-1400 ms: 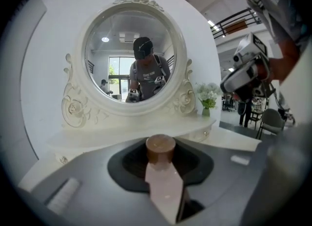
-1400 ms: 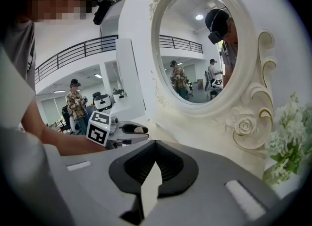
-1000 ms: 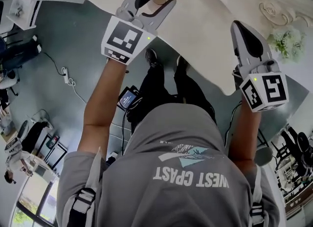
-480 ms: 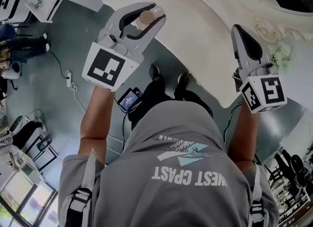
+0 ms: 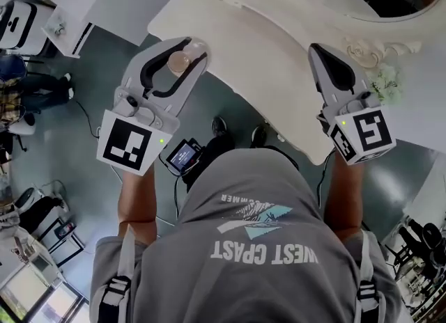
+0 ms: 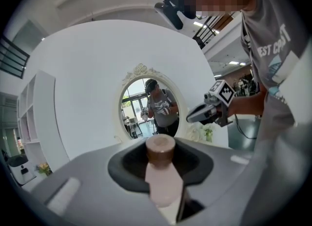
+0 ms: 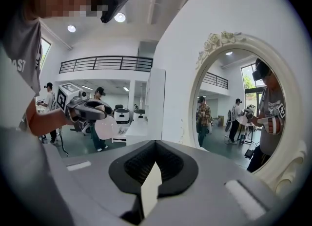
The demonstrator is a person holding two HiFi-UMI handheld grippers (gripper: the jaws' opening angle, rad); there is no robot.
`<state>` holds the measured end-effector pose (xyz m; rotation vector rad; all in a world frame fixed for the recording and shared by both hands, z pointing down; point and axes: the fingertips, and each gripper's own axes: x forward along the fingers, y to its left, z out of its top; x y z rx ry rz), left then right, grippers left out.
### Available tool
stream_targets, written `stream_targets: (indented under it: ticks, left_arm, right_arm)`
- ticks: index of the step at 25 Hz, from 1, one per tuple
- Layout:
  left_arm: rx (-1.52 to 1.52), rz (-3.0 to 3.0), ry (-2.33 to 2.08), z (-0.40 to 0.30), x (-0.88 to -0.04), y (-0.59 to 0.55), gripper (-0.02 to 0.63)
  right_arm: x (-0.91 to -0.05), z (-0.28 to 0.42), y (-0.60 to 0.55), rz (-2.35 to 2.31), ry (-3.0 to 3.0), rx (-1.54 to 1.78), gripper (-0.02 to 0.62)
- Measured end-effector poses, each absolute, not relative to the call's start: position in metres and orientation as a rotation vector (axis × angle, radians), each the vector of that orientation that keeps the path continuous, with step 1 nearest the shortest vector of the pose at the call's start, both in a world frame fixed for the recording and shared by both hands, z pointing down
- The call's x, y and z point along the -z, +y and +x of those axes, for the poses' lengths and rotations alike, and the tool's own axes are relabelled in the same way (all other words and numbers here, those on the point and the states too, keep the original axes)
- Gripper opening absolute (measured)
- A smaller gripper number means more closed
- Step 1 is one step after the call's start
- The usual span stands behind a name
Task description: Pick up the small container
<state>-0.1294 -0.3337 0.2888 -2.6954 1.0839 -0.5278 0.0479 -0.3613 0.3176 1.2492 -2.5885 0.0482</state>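
Observation:
The small container, a pale pink bottle with a brown cap, sits between the jaws of my left gripper, which is shut on it. It hangs in the air by the near left edge of the white dressing table. In the left gripper view the bottle stands upright between the grey jaws, cap on top. My right gripper hovers over the table's right part, shut with nothing held. The right gripper view shows my left gripper and the bottle's pale underside.
An oval mirror in an ornate white frame stands at the back of the table, with pale flowers at its right foot. Grey floor, cables and white cabinets lie to the left. Other people stand in the hall behind.
My left gripper has drawn back left and toward the person, carrying the container from over the table to its near edge. The right gripper has barely moved.

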Motion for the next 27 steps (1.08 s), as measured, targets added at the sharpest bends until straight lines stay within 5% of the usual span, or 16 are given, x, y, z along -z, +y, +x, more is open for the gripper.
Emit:
stream_targets:
  ticks: [27]
  left_arm:
    - [0.530,-2.723,1.083,-0.138,-0.283,-0.301,0.117]
  right_arm:
    - [-0.288,0.043,-0.324,1.266,-2.578,0.036,-0.002]
